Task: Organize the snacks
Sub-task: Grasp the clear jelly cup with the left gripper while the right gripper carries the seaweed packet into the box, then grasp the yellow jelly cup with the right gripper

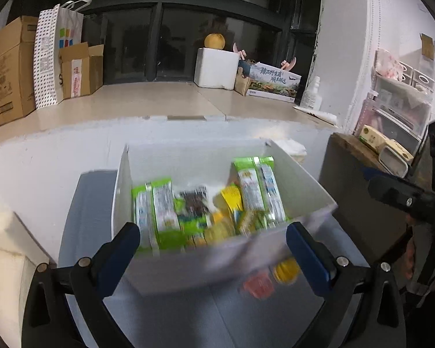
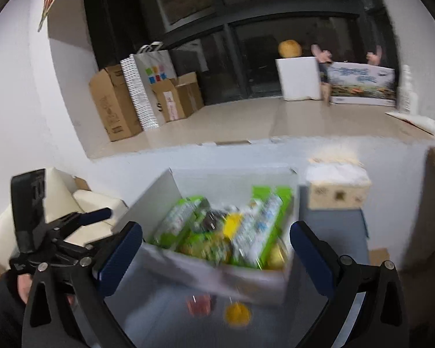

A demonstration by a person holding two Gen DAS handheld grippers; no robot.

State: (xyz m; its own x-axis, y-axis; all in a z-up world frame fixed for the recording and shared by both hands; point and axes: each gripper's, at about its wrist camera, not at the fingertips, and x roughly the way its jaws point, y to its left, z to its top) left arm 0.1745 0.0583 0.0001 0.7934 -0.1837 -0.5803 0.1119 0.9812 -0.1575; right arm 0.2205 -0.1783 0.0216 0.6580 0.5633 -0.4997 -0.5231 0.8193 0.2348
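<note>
- The white box (image 1: 211, 264) sits in the lower middle of both wrist views, on a grey-blue tabletop (image 1: 81, 220), and is packed with snacks standing on end.
- Green-and-white packets (image 1: 159, 211) fill the left of the box in the left wrist view, a second pair (image 1: 259, 188) stands at its right, and yellow packets (image 1: 232, 200) and a dark one (image 1: 195, 200) lie between them.
- Two small items lie outside the box on the tabletop just in front of its near wall: a pink one (image 1: 258, 285) and a yellow one (image 1: 285, 269). Blur hides what they are.
- The left gripper (image 1: 213, 242) has its jaws wide apart with nothing clamped; the box front shows between the blue pads but they do not press on it.
- The right gripper (image 2: 216, 246) is likewise spread wide and empty, framing the box from the other side; the left tool shows at the lower left of that view.
- By my reading, the packing step is nearly done and both tools are free of the box.
- The next move likely calls for lowering one gripper over a loose item, closing on it gently and lifting it over the near wall into a gap among the packets.
</note>
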